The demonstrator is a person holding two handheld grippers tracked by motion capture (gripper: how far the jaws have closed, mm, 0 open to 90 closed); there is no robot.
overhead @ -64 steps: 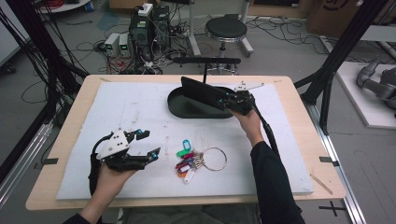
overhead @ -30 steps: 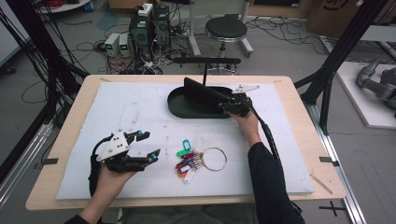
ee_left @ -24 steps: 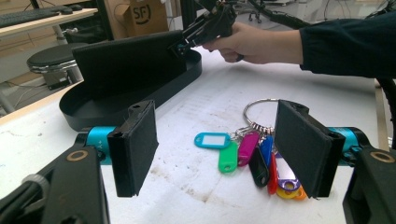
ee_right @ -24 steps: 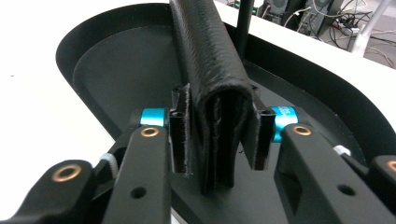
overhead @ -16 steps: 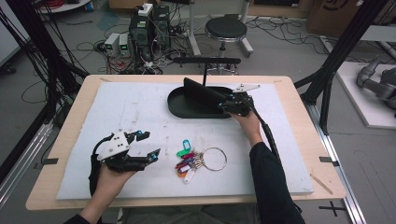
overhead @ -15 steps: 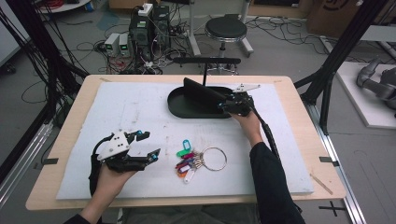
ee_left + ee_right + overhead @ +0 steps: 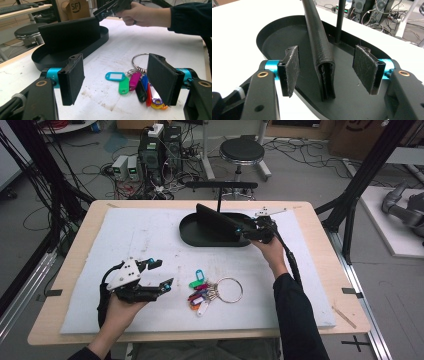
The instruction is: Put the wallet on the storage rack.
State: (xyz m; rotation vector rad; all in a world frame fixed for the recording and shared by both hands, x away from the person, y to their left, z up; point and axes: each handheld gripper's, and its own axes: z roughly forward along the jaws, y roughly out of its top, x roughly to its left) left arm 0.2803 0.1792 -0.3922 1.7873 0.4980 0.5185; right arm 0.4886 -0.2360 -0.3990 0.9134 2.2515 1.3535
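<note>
Since the earlier pictures the right gripper has let go: its jaws have just been opening, and in the right gripper view its pads now stand clear on either side of the black leather wallet, which is between them but untouched. The gripper itself has also lifted slightly at the right end of the tray. The left gripper has kept its place.

The wallet stands on edge in the black oval tray, its folded spine uppermost and its open edge facing the right gripper. In the high view it runs slantwise across the tray, from the back left toward the right gripper. A thin black post rises from the tray floor just behind the wallet.

The left gripper is held by the person's left hand near the front left of the white mat, its jaws wide apart with nothing between them. Its own camera looks over the bunch of keys, with coloured plastic tags and a large metal ring, lying on the mat just beyond its pads. In the high view the keys lie just to the right of this gripper, well apart from the tray.
</note>
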